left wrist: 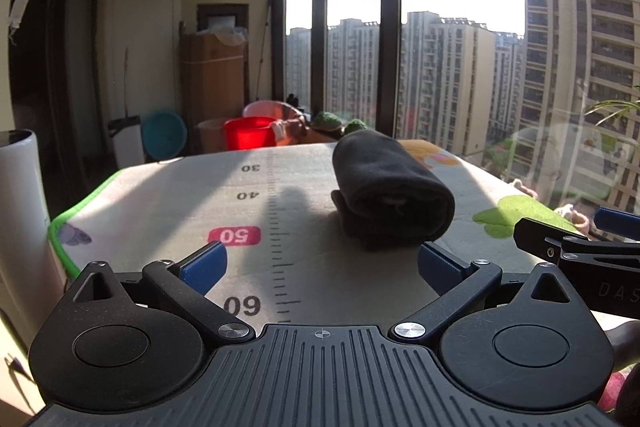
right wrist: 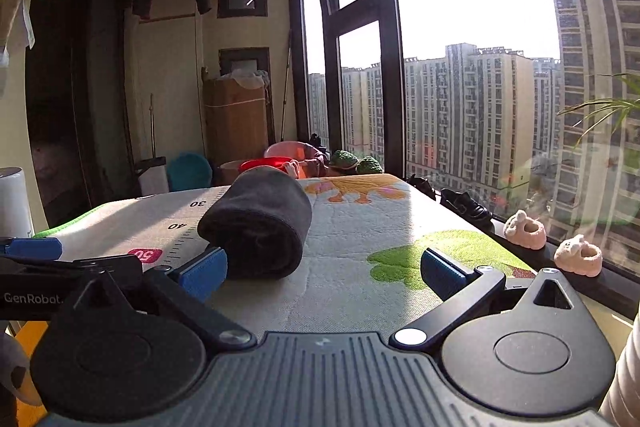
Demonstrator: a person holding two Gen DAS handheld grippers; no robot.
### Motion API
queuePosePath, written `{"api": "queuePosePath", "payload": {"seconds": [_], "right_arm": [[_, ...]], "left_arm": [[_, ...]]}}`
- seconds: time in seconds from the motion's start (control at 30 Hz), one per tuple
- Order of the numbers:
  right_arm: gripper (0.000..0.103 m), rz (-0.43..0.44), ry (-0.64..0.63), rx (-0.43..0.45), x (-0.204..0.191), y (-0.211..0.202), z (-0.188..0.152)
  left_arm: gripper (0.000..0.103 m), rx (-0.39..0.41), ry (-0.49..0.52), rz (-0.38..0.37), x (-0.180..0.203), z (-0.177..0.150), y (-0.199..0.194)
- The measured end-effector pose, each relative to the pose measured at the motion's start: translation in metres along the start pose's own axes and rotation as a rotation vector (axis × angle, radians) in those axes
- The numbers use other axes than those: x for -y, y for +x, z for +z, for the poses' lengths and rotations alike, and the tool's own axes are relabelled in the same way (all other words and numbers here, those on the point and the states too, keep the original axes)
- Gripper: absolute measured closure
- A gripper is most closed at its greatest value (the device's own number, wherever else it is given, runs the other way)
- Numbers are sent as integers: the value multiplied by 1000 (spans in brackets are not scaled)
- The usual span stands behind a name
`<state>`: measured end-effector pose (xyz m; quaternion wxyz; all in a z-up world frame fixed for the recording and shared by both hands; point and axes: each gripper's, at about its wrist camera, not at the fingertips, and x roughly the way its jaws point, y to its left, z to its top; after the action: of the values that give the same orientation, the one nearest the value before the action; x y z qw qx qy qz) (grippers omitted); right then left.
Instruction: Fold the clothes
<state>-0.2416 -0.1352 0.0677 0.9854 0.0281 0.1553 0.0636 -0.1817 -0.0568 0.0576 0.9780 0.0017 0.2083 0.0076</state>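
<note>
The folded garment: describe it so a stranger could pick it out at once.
Find the printed play mat covering the table by the big window. Along its printed ruler strip, beside the 40 mark, lies the black folded garment, a thick dark bundle. It is the only cloth on the mat; the grippers nearby are hard black with blue pads.

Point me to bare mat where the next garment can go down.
Two free patches on the mat. One lies left of the printed ruler strip, out to the green edge. The other is right of the folded black garment, over the green print toward the window side. The middle is crowded: the garment sits there with the left gripper and right gripper before it.
</note>
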Motion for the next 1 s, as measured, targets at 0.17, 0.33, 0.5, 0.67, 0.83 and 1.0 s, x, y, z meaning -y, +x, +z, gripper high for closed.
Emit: {"api": "queuePosePath", "payload": {"seconds": [0.17,0.33,0.5,0.67,0.83,1.0], "right_arm": [[0,3,-3,-16,0,1,-3],[0,7,-3,-36,1,3,-6],[0,6,-3,-42,1,3,-7],[0,8,0,-51,2,4,-9],[0,10,0,-61,3,5,-9],[0,11,1,-75,4,7,-10]], "left_arm": [[0,-12,1,4,2,-1,-2],[0,-23,-1,4,1,-1,-1],[0,-31,-3,1,2,-2,1],[0,-39,-2,1,3,-3,2],[0,-49,-4,3,3,-4,3],[0,-64,-11,1,2,-5,4]]}}
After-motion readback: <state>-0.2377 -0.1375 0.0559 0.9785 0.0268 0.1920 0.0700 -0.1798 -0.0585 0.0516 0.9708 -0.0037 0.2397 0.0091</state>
